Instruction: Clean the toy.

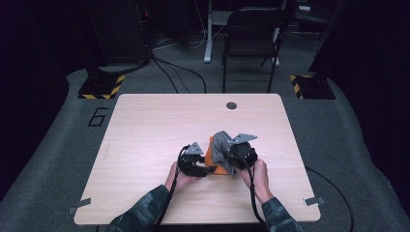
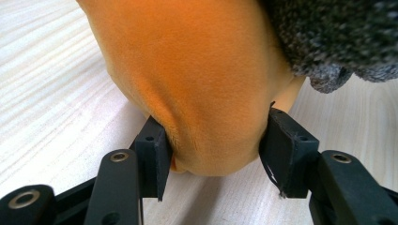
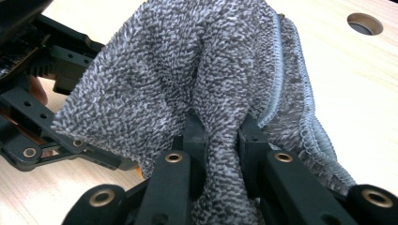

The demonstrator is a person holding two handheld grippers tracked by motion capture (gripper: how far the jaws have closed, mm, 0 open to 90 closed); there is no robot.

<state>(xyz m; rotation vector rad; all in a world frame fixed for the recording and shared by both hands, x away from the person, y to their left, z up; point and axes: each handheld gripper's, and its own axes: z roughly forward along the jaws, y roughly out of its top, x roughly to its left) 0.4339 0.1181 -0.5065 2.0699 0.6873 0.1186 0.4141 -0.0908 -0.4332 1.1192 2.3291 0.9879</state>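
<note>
The table (image 1: 145, 125) carries an orange cloth (image 2: 197, 79) near its middle, a short way on the person's side of the round hole (image 1: 231, 105) in the tabletop. On that orange cloth lies a grey towel (image 3: 187, 70), bunched and pinched tight by the right gripper (image 3: 220, 136). The left gripper (image 2: 213, 143) grasps the orange cloth's near end, both pads pressed into the fabric.

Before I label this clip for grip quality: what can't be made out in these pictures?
- Orange cloth, left gripper view: far end cut off by the top edge and covered by the grey towel.
- Grey towel, right gripper view: lower part hidden between the right gripper jaws.
- Left gripper, high view: jaw tips too small to read.
</note>
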